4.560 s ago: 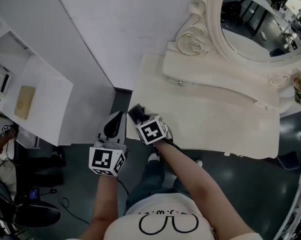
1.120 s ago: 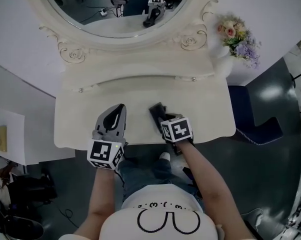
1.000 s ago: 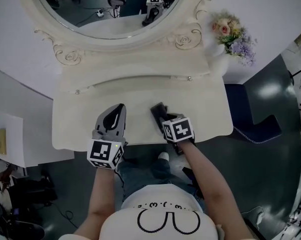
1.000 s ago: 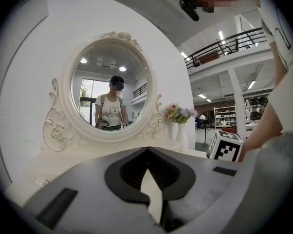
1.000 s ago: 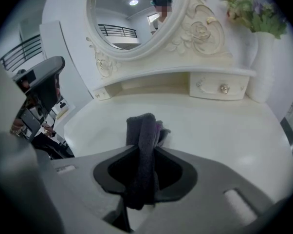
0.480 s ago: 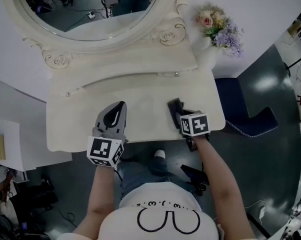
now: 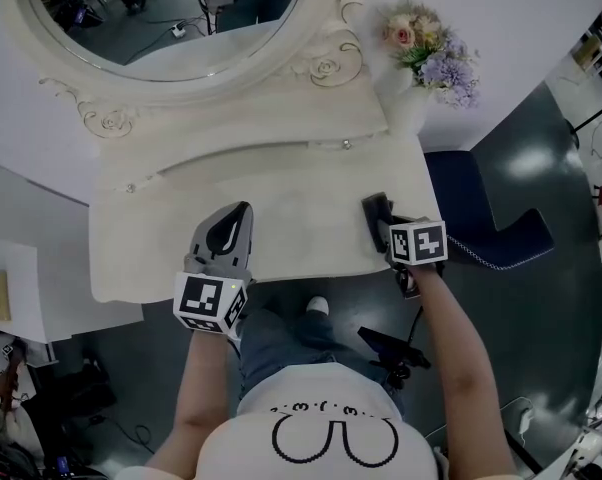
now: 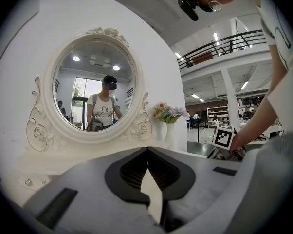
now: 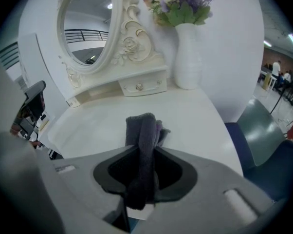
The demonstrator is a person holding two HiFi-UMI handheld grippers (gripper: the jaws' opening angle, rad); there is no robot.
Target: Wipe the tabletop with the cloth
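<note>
My right claw (image 7: 377, 218) and left claw (image 7: 239, 218) are pale grey with black insets. Their marker cubes (image 7: 212, 313) bear black-and-white squares. The folded charcoal-grey terry cloth (image 9: 142, 126) looks faintly purple at one edge. The plain wooden dressing surface (image 7: 301, 193) is cream-white. The white ceramic vase (image 9: 188, 57) holds pink and lilac flowers (image 9: 185, 1) with green leaves.

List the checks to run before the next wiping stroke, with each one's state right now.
1. Cloth clamped in the right gripper: ok.
2. Cloth pressed flat on the tabletop: cannot tell.
3. Left gripper empty, jaws together: ok.
4. Vase standing apart from the cloth: ok.
5. Room for a stroke further right: not ok, the right gripper is near the tabletop's right edge.
</note>
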